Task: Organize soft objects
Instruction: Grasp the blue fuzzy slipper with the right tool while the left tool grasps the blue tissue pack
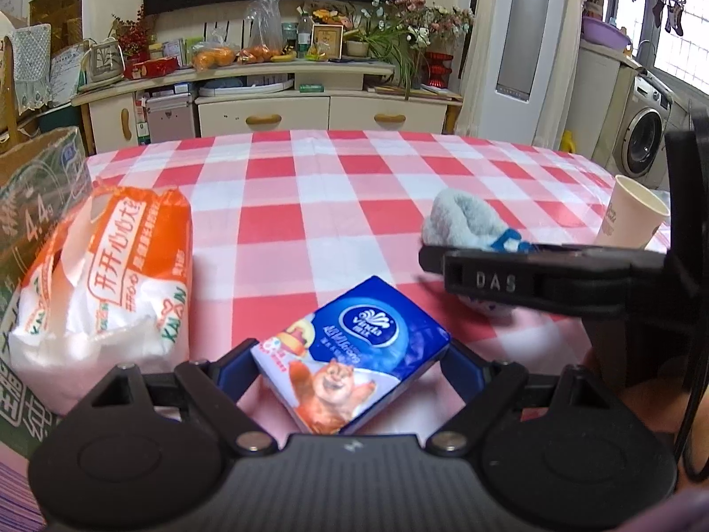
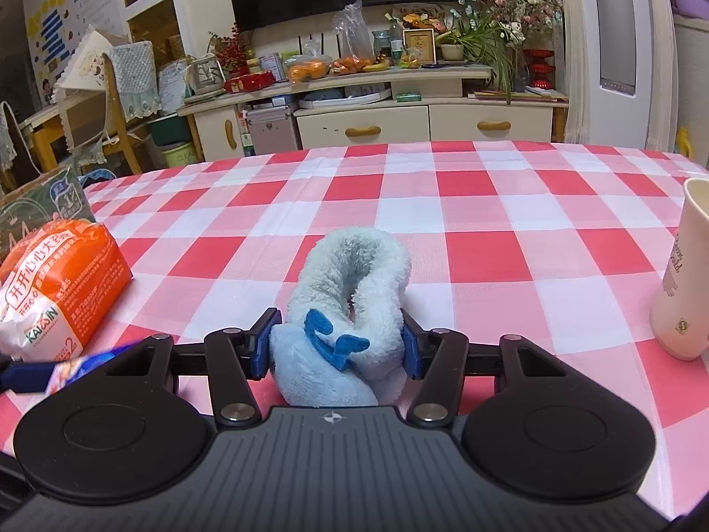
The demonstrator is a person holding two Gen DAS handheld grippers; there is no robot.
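On a red-checked tablecloth [image 2: 487, 221], the left gripper [image 1: 350, 361] clamps a blue tissue pack [image 1: 354, 354], apparently lifted slightly, while the right gripper [image 2: 337, 346] squeezes a fluffy pale-blue sock [image 2: 350, 306] beside an orange-and-white bag [image 1: 106, 279].

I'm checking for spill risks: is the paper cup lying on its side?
No. In the right wrist view the paper cup stands upright on the checked tablecloth, right of the fluffy blue toy.

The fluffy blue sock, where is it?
The fluffy blue sock sits between the right gripper fingers on the checked tablecloth, left of the paper cup.
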